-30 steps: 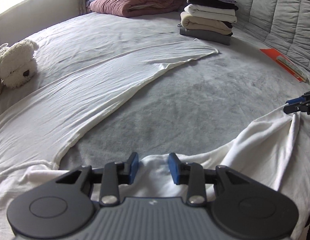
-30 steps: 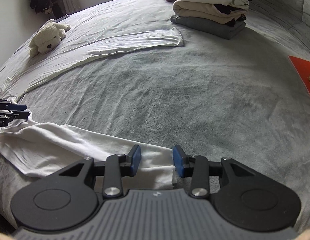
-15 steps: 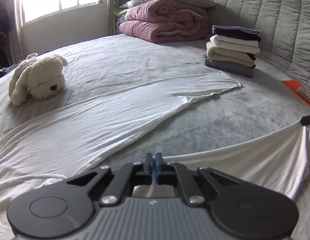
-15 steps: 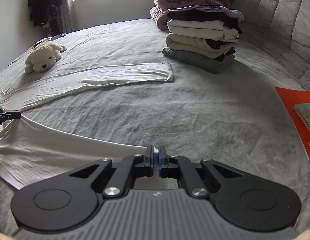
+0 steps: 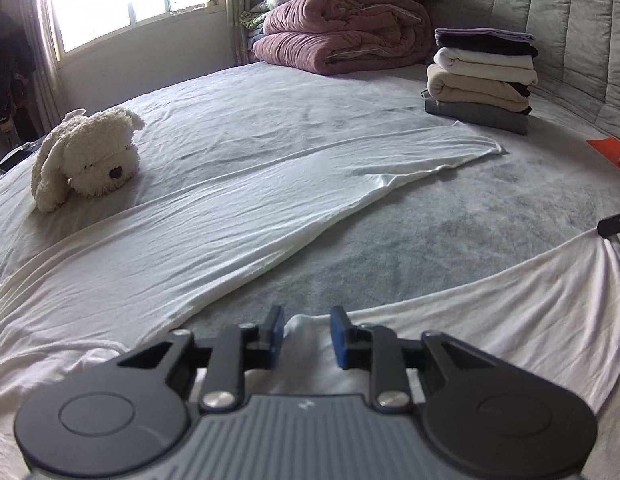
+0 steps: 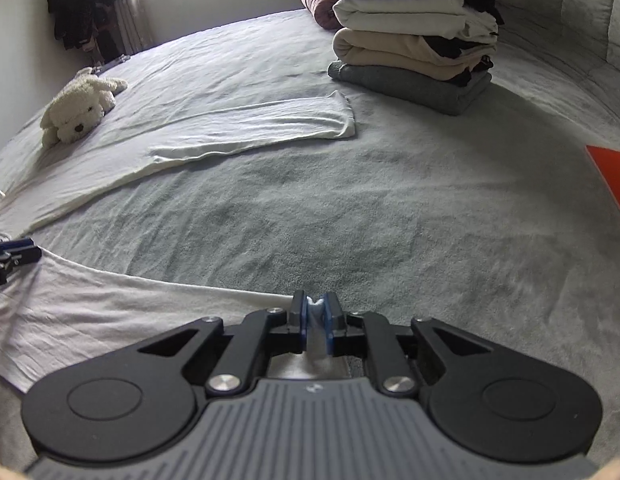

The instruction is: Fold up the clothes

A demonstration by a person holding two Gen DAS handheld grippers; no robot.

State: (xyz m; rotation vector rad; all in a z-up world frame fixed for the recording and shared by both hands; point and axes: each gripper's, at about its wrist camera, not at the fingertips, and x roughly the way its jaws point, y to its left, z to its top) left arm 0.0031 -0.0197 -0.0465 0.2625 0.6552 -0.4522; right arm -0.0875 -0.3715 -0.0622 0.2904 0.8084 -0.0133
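My left tongs (image 5: 305, 336) sit low and level, spread wide over the white garment (image 5: 490, 320); my right tongs (image 6: 317, 322) pinch its edge above the bed (image 6: 350, 208).

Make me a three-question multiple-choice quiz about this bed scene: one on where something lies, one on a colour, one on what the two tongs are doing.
1. Where is the plush dog?
A. on the folded stack
B. on the bed's left side, beside the white garment
C. on the floor

2. What colour is the stack's bottom item?
A. grey
B. orange
C. pink

3. How are the tongs?
A. both open
B. both shut
C. left open, right shut on cloth

Answers: 1 B, it lies by the white garment. 2 A, grey fabric sits lowest. 3 C, left tongs show a gap; right tongs pinch white fabric.
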